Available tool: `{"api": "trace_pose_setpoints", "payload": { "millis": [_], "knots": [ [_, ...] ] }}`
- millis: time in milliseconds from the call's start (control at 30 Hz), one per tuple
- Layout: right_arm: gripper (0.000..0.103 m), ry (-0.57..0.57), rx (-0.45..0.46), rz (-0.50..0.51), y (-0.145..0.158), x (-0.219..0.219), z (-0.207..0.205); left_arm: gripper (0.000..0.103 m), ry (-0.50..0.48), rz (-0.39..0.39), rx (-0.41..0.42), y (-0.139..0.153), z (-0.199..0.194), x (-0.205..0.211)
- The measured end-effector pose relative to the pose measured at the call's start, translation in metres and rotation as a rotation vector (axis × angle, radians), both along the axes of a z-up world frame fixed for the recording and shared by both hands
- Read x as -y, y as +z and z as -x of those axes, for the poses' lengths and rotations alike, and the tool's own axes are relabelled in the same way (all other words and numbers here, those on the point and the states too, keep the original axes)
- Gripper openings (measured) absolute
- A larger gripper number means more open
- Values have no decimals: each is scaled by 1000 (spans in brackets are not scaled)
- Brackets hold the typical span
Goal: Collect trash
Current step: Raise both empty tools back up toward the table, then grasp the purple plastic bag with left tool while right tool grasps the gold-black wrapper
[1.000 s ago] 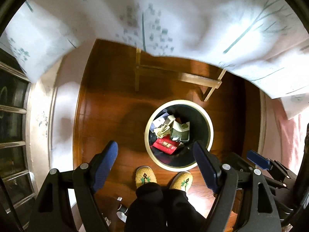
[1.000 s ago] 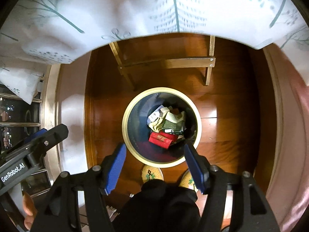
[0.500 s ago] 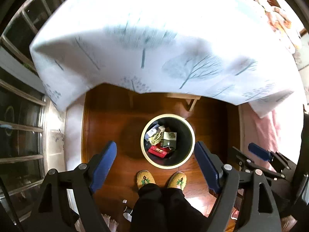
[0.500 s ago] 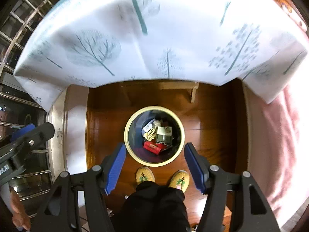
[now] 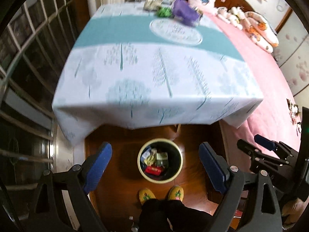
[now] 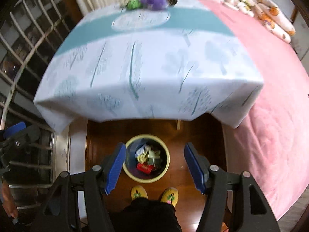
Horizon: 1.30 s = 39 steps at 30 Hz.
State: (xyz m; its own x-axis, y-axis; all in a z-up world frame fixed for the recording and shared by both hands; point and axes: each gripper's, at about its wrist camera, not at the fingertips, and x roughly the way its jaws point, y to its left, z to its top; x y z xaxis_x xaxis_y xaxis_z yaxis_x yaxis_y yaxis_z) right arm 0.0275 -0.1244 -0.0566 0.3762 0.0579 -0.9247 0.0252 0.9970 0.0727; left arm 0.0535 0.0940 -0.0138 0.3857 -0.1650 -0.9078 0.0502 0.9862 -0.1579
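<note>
Left wrist: blurred, perhaps tree-print tablecloth (image 5: 154,73), bedside.

The empty, parted right gripper (image 6: 154,166) frames a trash-filled bin (image 6: 147,178) below the tablecloth (image 6: 146,73).

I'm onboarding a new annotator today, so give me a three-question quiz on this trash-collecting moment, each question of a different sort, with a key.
1. True or false: the trash bin on the floor already holds litter, including a red packet.
2. Multiple choice: where does the purple bag sit? A) inside the bin B) at the far end of the table C) on the pink bed
3. Fill in: is anything held between the pads of the left gripper or the right gripper? ____

Key: 1 true; 2 B; 3 no, both are empty. The right stands open and the left's jaws are opening.
</note>
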Motion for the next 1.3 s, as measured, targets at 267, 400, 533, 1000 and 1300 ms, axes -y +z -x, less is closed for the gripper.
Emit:
{"api": "trace_pose_setpoints", "payload": {
  "millis": [267,400,533,1000,1300],
  "knots": [
    [63,-38,142,37,53,8,-10,90,-33,32,95,43,-17,5],
    [63,-30,202,73,75,9,-18,90,-45,47,135,61,-32,10],
    [63,-19,256,105,94,16,-30,90,-44,74,152,75,-52,15],
    [63,102,304,-40,100,80,-181,90,42,252,104,88,-204,63],
    [63,182,238,-123,78,137,-320,90,136,272,28,59,-347,121]
  ]
}}
